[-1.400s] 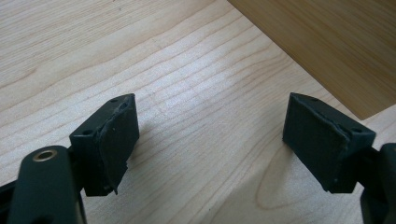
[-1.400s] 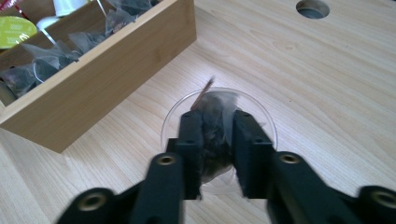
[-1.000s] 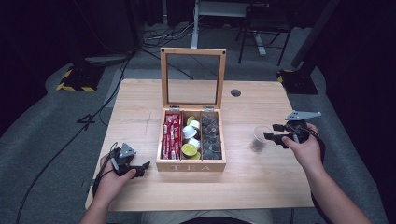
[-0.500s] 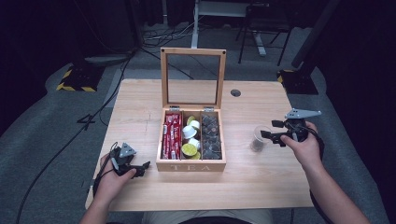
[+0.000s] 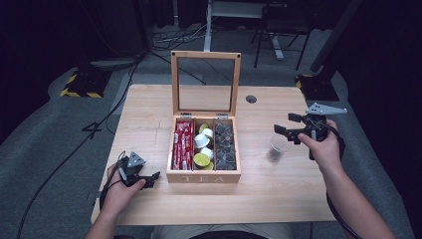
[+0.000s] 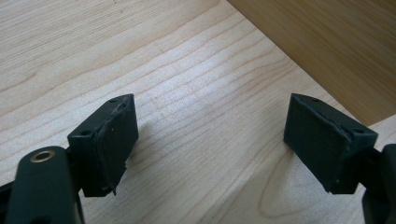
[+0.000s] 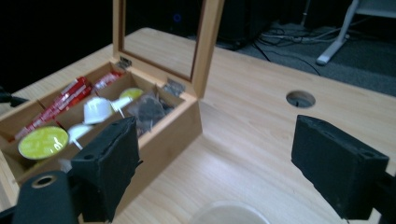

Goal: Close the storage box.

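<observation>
An open wooden tea box stands mid-table with its glass lid upright. It holds red packets, white and yellow capsules and dark tea bags. A clear cup with something dark at its bottom stands right of the box. My right gripper hovers just above and right of the cup. Its jaws have just been opening and are open with nothing between them. The cup's rim sits below my right gripper. My left gripper rests open on the table left of the box, with nothing between its jaws.
Between the jaws of my left gripper lies bare wood, with the box's wall close ahead. A round cable hole sits in the table behind the box. Dark floor, cables and chair legs lie beyond the table's far edge.
The right gripper has opened its jaws and risen away from the cup, which stays on the table. The left hand has kept still.
</observation>
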Tool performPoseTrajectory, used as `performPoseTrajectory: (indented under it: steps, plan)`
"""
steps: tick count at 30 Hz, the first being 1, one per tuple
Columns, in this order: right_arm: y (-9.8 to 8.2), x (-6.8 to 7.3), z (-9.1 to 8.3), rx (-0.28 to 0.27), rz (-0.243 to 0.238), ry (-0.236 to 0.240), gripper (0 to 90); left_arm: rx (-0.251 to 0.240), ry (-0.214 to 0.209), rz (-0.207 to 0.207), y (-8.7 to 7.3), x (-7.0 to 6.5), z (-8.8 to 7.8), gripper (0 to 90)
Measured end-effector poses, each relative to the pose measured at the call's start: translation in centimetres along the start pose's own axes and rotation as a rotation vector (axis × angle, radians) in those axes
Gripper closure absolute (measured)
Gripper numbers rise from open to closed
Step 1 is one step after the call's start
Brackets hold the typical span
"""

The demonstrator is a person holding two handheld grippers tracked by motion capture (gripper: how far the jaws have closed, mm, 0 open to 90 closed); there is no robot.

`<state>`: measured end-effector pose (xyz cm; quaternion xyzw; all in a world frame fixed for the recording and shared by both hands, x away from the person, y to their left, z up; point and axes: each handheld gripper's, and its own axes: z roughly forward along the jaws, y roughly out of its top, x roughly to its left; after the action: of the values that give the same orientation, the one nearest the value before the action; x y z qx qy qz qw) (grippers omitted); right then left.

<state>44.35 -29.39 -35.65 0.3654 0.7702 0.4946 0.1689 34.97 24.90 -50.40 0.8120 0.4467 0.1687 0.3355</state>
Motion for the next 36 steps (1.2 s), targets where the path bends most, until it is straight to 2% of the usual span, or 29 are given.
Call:
performPoseTrajectory:
  steps: [6, 8, 16, 26, 36]
  plan:
    - [2.5, 0.4, 1.2, -0.016, -0.039, 0.014, 16.4, 0.003, -0.001, 0.001, 0.0, 0.0, 0.0, 18.1]
    - [3.2, 0.4, 1.7, -0.008, -0.046, 0.029, 17.4, 0.009, -0.013, 0.001, 0.0, 0.0, 0.0, 14.9]
    - [6.1, 0.7, 3.7, -0.006, -0.08, 0.052, 22.2, 0.008, -0.008, 0.006, -0.1, 0.5, -0.1, 14.9]
    - [9.1, 0.6, 6.0, 0.012, -0.119, 0.055, 29.8, 0.006, -0.006, 0.007, -0.2, 0.6, -0.1, 14.9]
    - [12.1, -0.2, 8.9, 0.014, -0.138, 0.032, 31.7, 0.007, -0.006, 0.009, -0.2, 0.6, -0.1, 14.8]
